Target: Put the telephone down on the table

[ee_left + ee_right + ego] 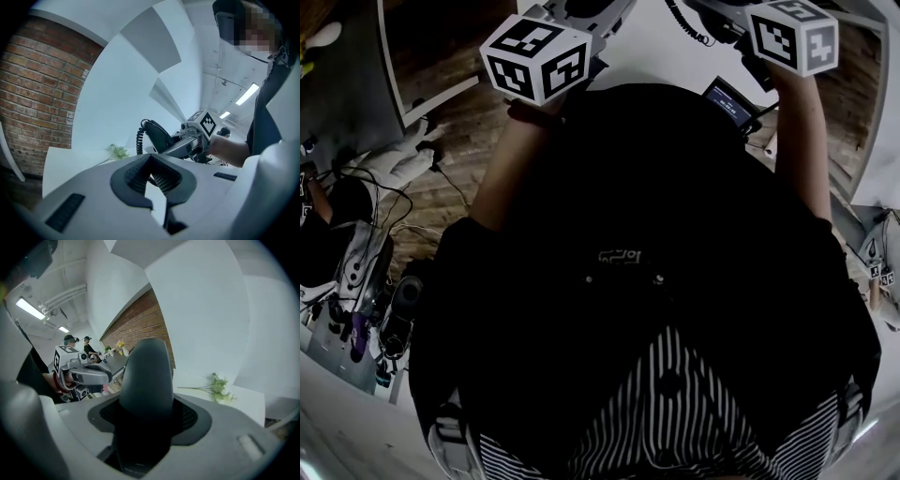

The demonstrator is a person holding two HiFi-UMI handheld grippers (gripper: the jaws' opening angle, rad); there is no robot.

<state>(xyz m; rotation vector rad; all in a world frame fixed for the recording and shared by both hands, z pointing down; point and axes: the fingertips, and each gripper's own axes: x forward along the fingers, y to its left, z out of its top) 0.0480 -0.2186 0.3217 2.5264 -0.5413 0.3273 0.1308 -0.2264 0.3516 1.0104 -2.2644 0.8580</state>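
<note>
The dark grey telephone handset [147, 380] stands between the jaws of my right gripper [145, 427], which is shut on it and holds it up in the air. In the left gripper view the same handset [157, 136] hangs in my right gripper [187, 143], with its coiled cord [139, 140] dangling from it. My left gripper [154, 190] is shut with nothing between its jaws, and it points at the handset. Both marker cubes, left [534, 56] and right [792, 36], show at the top of the head view.
A white table [246, 401] lies below and carries a sprig of pale flowers [218, 387]. A brick wall [40, 89] stands behind it. A telephone base with a lit screen [731, 101] sits by the right forearm. Cables and gear lie on the floor [366, 272].
</note>
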